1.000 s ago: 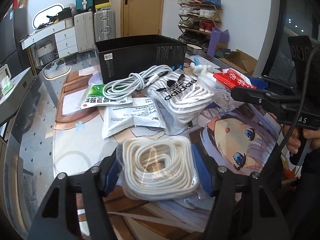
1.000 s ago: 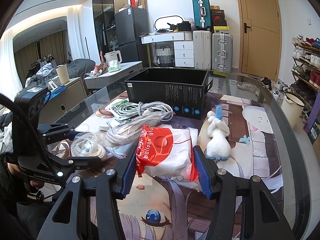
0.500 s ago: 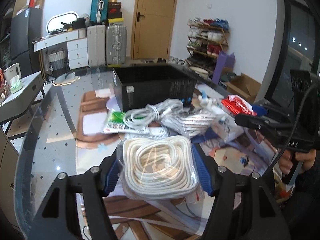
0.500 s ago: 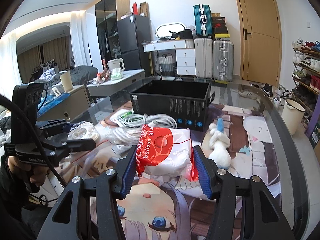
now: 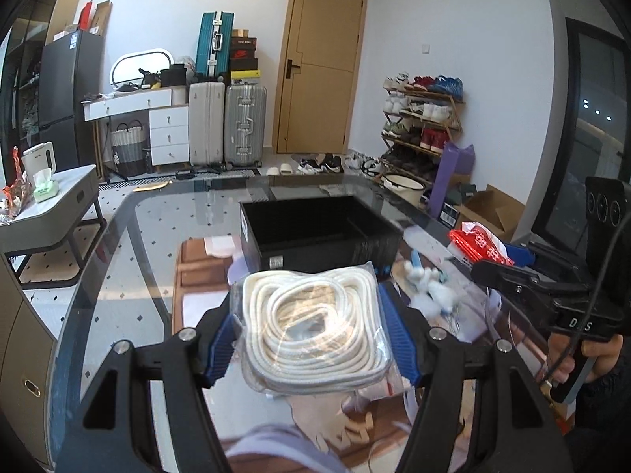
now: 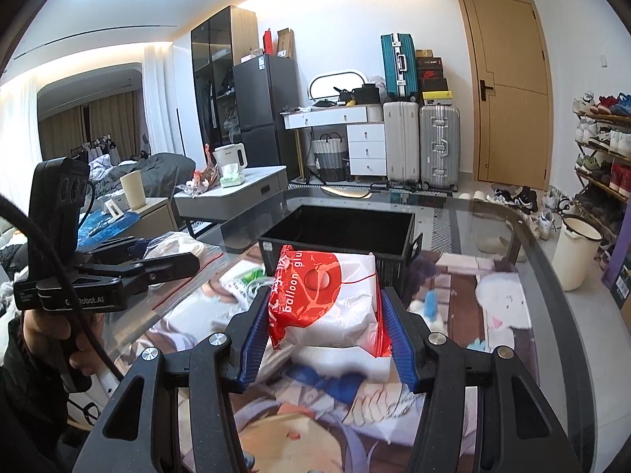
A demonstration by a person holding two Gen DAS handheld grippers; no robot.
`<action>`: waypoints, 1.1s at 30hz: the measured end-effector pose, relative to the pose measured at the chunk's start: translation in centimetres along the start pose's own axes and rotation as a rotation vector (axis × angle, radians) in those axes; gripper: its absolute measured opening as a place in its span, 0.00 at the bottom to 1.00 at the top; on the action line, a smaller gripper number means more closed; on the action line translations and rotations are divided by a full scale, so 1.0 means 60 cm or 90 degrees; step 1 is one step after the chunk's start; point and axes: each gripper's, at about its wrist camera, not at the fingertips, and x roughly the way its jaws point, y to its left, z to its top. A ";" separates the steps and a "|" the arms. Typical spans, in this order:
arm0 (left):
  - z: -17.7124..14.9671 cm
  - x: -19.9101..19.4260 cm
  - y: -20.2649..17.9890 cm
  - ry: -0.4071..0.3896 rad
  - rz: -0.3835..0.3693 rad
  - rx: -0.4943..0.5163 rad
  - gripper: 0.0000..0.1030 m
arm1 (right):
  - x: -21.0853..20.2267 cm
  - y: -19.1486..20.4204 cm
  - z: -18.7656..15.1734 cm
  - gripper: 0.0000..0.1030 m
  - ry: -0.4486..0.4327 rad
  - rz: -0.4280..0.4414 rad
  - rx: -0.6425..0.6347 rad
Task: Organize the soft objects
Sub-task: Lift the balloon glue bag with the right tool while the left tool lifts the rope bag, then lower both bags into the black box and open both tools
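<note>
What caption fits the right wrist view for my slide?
Right gripper holds a red-and-white bag lifted above the table mat, facing the open black box.

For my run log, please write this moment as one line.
left gripper: jaws shut on rope bag | right gripper: jaws shut on balloon packet | both held above table | black bin: ahead, open

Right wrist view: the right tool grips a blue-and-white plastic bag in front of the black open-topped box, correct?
Not quite. The right wrist view shows the right tool gripping a red-and-white plastic bag, not blue-and-white; it is indeed in front of the black open-topped box.
</note>
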 end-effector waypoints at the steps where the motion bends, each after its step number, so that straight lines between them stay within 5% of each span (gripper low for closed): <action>1: 0.005 0.002 0.001 -0.004 0.001 -0.001 0.63 | 0.000 -0.002 0.004 0.53 -0.005 0.001 0.003; 14: 0.084 0.055 0.001 -0.042 0.022 0.010 0.64 | 0.025 -0.062 0.071 0.53 -0.041 -0.020 0.022; 33: 0.121 0.171 -0.001 -0.019 0.059 0.019 0.64 | 0.152 -0.108 0.130 0.53 0.005 0.004 0.026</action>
